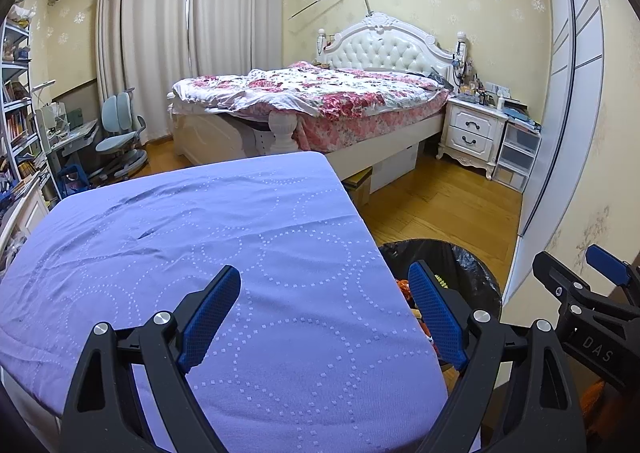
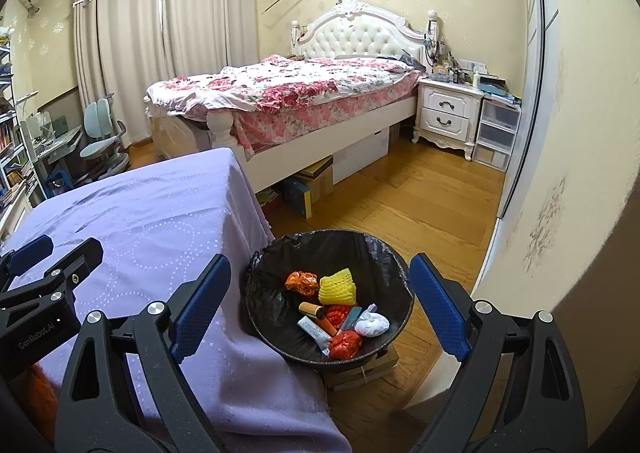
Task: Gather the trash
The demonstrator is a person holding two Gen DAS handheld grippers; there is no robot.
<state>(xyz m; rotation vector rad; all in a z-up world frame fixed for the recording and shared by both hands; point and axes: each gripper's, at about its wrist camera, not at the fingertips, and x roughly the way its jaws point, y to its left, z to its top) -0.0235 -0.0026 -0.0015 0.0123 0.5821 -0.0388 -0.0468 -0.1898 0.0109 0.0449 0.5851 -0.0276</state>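
Note:
A black-lined trash bin (image 2: pixel 264 317) stands on the floor beside a table with a purple cloth (image 2: pixel 160 229). In it lie several pieces of trash: a yellow foam net (image 2: pixel 338 287), an orange wrapper (image 2: pixel 302 283), a white wad (image 2: pixel 372 324), a red crumpled wrapper (image 2: pixel 346 345) and a tube (image 2: pixel 314 329). My right gripper (image 2: pixel 320 293) hangs open over the bin, with nothing between its blue pads. My left gripper (image 1: pixel 326 303) is open above the cloth (image 1: pixel 200 237), empty too. The bin's rim (image 1: pixel 480 273) peeks out past the table edge. The right gripper (image 1: pixel 576 273) shows at the far right there.
A bed with a floral quilt (image 2: pixel 288 93) stands behind the table, boxes stored under it. A white nightstand (image 2: pixel 446 113) and plastic drawers (image 2: pixel 496 133) are at the right wall. A desk chair (image 2: pixel 102 141) and bookshelves are at the left. Wooden floor (image 2: pixel 408 197) lies between.

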